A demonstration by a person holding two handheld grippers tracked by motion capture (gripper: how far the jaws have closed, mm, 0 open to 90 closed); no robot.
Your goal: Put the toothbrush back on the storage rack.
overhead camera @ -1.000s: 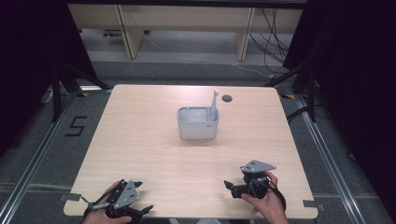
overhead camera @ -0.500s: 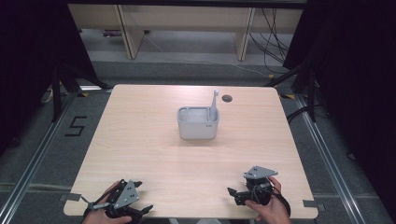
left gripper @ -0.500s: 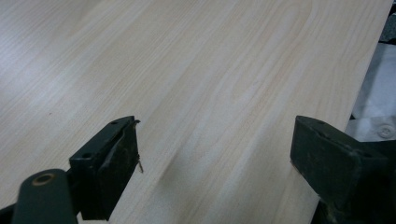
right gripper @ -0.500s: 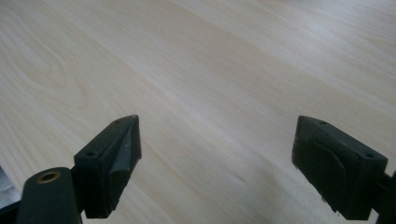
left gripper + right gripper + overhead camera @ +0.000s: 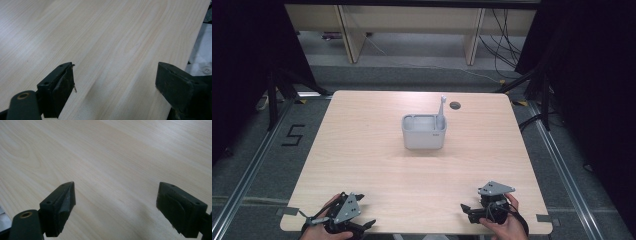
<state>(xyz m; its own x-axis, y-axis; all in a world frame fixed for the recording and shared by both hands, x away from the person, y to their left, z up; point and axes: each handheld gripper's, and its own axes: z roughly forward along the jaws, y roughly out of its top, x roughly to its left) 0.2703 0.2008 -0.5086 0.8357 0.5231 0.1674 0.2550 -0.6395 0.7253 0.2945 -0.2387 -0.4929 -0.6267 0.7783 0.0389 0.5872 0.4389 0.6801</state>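
Grey bin (image 5: 424, 134) mid-table (image 5: 362, 150), upright utensil (image 5: 441, 107) inside, table hole (image 5: 455, 105) behind

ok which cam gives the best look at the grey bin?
The high view. The grey bin sits whole at mid-table, with a grey stick standing up at its right end. The left gripper view and right gripper view look along open jaws at bare wooden table, so they give nothing of it.
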